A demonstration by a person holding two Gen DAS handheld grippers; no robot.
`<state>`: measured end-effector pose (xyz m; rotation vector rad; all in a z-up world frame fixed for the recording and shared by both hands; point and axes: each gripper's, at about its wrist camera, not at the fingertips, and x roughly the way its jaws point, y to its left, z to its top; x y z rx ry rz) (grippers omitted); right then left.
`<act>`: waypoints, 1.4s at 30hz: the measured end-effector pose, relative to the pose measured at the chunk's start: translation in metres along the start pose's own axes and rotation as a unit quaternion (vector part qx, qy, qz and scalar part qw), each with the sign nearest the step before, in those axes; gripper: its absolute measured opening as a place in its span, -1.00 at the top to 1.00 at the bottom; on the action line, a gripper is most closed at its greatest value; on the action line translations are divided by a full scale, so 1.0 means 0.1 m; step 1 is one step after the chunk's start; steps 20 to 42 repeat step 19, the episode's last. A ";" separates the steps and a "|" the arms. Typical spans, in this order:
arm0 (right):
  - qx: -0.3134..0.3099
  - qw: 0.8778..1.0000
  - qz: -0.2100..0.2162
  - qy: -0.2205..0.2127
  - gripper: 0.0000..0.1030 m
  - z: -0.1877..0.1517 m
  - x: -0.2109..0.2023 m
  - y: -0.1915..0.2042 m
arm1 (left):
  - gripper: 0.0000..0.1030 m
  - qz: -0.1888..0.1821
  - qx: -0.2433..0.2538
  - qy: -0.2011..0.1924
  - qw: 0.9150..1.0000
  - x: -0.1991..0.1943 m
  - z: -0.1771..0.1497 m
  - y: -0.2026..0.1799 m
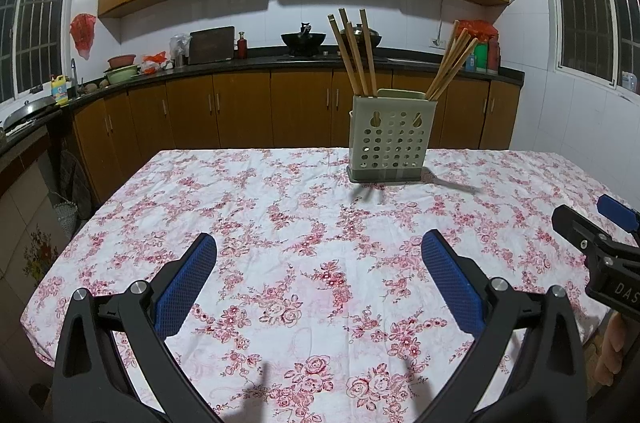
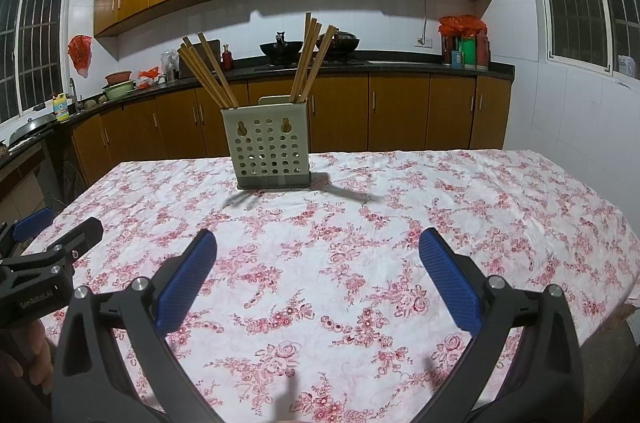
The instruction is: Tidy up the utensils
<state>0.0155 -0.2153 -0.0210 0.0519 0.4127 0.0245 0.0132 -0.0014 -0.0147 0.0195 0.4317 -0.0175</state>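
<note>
Both grippers hang low over the near end of the table (image 1: 120, 207), each with its blue-padded fingers spread wide and nothing between them. From the left gripper (image 1: 319, 243) the right one shows at the far right edge; from the right gripper (image 2: 318, 243) the left one shows at the far left edge, so they sit side by side, apart.

The utensils are already gathered: 2 bundles of chopsticks stand in the holder (image 1: 390, 139), which sits upright toward the far end of the table, well apart from both grippers. The left bundle (image 1: 354, 51) leans left, the right bundle (image 1: 450, 65) leans right. No loose utensil shows on the cloth, so I judge the sorting is close to done or done.

The risk I see is the holder itself. It looks like light plastic, a tall narrow box pierced with round holes, on a darker base. Long sticks leaning outward put weight high up, so a nudge to their tips could tip the lot. The tablecloth (image 2: 400, 207) is thin and wrinkled, and a dragged finger could bunch it and shift the holder. The sticks are smooth, slim wood, likely to slip from a loose pinch
</note>
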 end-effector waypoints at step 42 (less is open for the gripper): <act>0.000 1.000 0.000 0.001 -0.92 0.01 0.00 -0.01 | -0.97 -0.001 -0.003 0.006 1.000 0.02 -0.01 0.05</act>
